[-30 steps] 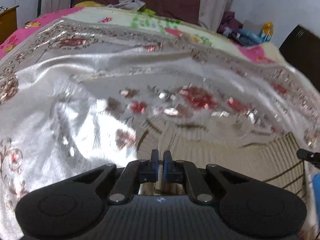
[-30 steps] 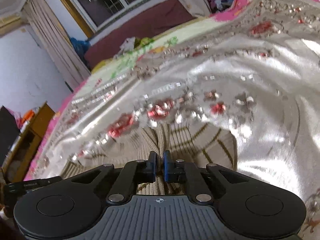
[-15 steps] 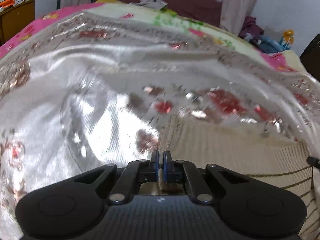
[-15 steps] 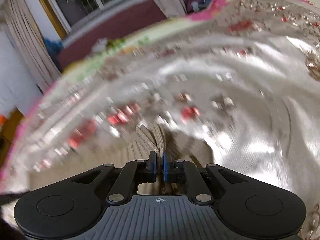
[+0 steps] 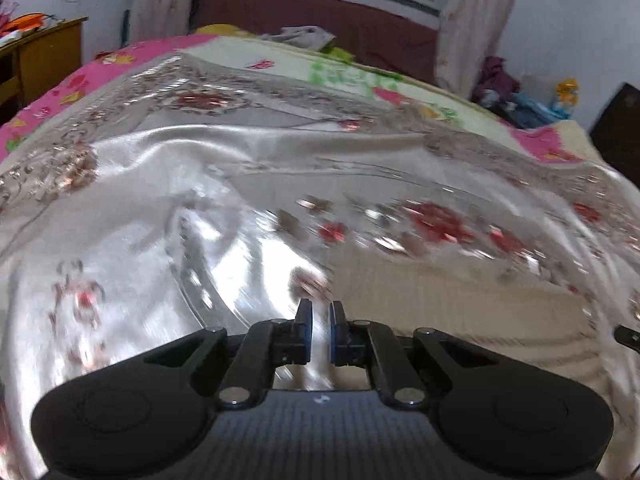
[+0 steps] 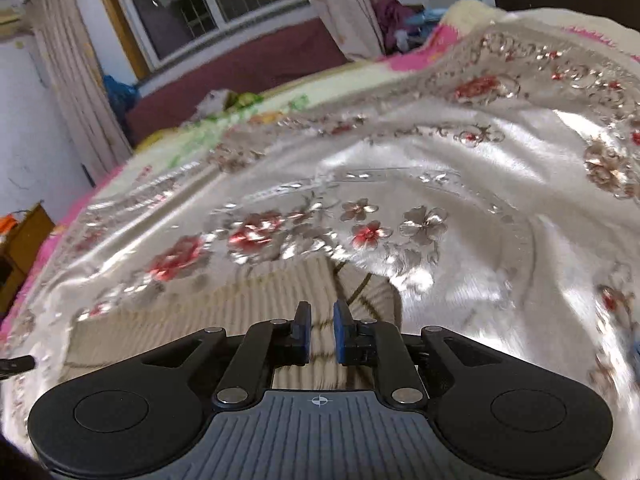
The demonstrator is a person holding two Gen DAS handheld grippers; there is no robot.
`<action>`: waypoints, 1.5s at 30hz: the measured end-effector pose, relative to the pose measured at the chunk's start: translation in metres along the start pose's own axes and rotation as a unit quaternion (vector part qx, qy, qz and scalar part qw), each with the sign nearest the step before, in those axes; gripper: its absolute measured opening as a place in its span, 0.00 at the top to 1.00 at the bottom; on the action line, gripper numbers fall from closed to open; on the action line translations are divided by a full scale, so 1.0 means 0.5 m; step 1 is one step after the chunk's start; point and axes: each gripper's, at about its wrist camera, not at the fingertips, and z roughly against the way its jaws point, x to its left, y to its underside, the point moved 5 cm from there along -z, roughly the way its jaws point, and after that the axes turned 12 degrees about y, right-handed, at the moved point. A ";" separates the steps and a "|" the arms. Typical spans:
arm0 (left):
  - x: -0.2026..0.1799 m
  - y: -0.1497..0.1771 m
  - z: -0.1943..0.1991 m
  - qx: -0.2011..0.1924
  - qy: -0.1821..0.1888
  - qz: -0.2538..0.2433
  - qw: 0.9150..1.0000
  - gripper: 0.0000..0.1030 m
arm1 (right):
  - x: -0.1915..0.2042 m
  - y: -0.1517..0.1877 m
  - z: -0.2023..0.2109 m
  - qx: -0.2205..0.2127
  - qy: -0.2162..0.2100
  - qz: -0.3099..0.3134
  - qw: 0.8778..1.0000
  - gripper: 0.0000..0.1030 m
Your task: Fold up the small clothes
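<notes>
A beige ribbed garment with thin brown stripes (image 5: 460, 312) lies flat on the shiny silver floral bedcover (image 5: 200, 184). In the left wrist view my left gripper (image 5: 318, 316) is slightly open and empty, over the garment's left edge. In the right wrist view the same garment (image 6: 224, 312) lies below my right gripper (image 6: 322, 316), which is slightly open and empty above the garment's right part. The tip of the other gripper shows at the frame edge in each view.
The bed has a pink and cream blanket (image 5: 132, 64) under the silver cover. A wooden cabinet (image 5: 44, 56) stands to the left. Loose clothes (image 5: 300, 36) lie at the far end, below a window (image 6: 208, 0) with curtains. Clutter sits at the far right corner (image 5: 520, 100).
Both grippers were shut on a bunched fold of the garment. Both have opened and let go, and the garment now lies flat on the bedcover.
</notes>
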 end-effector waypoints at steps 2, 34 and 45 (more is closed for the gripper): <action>-0.029 0.031 0.012 0.011 0.017 -0.013 1.000 0.87 | 0.006 0.030 0.031 0.001 -0.008 0.025 1.000 0.86; 0.009 0.180 0.038 0.061 -0.031 0.029 0.997 0.81 | 0.027 0.132 0.040 0.052 0.047 0.121 0.990 0.85; 0.001 0.193 0.077 0.050 -0.036 0.048 0.997 0.77 | 0.033 0.129 0.082 0.032 0.058 0.132 0.989 0.83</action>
